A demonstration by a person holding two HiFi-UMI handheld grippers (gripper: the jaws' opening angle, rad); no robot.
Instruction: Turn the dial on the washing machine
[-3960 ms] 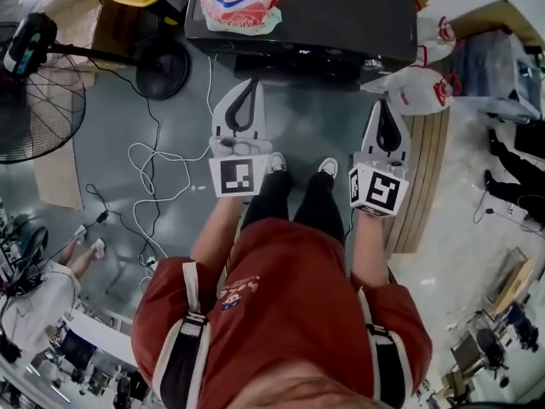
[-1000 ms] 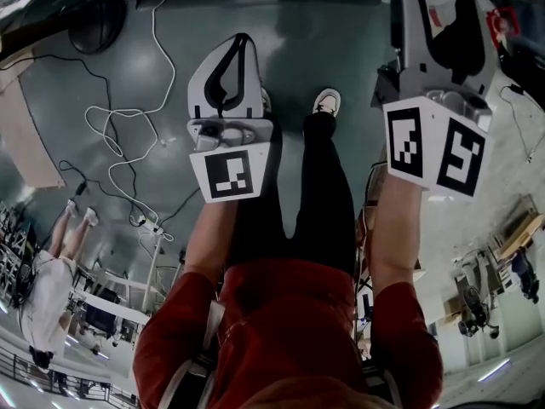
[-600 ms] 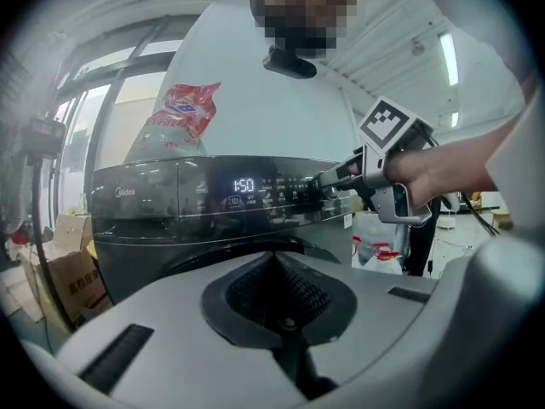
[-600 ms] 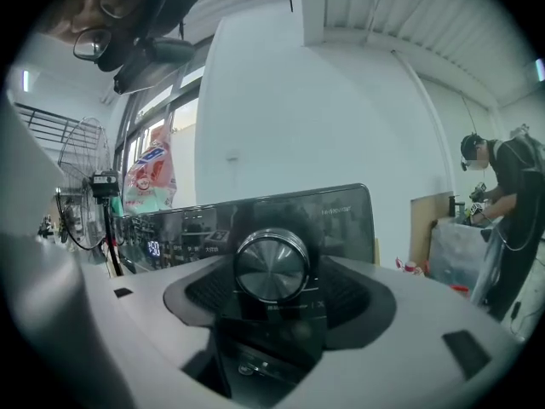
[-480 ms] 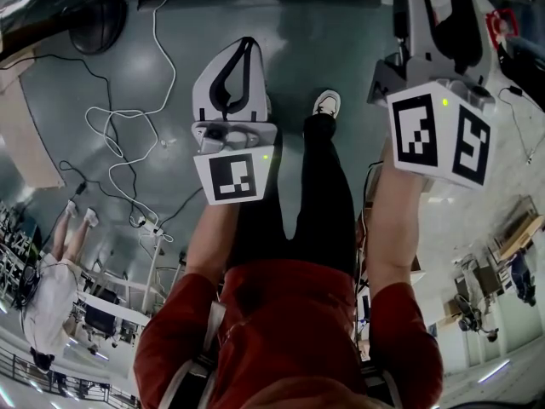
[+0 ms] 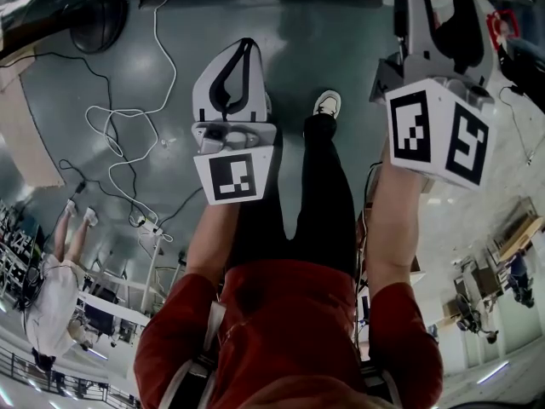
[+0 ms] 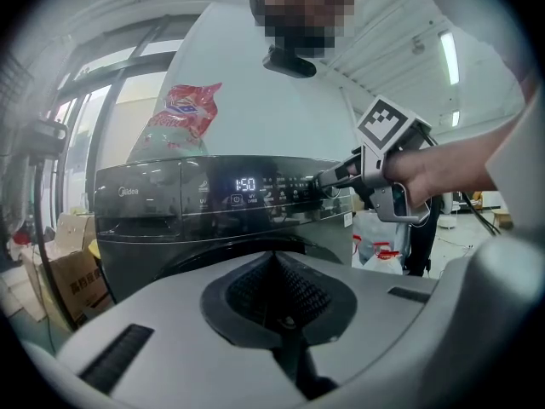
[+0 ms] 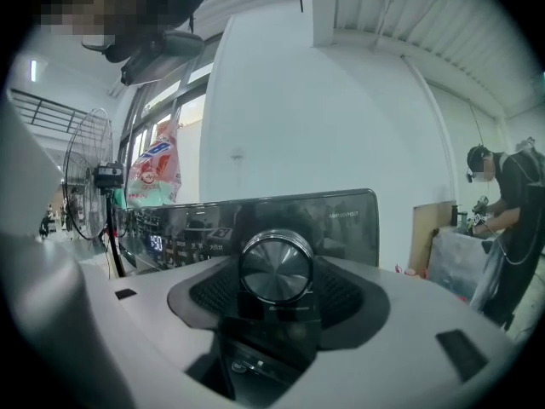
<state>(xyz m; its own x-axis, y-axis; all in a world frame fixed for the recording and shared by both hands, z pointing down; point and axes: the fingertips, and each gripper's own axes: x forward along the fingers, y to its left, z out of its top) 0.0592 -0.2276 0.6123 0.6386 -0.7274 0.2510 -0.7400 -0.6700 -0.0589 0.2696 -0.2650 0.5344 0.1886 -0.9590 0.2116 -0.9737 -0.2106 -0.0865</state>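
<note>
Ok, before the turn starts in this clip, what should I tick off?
1. Right gripper closed on the dial: ok, jaws against both sides.
2. Dial centred between the jaws: ok.
3. Washing machine powered: ok, display lit, reads 1:50.
4. Left gripper out of the way: ok, shut, empty, held back from the machine.
5. Dial's current setting: cannot tell.
</note>
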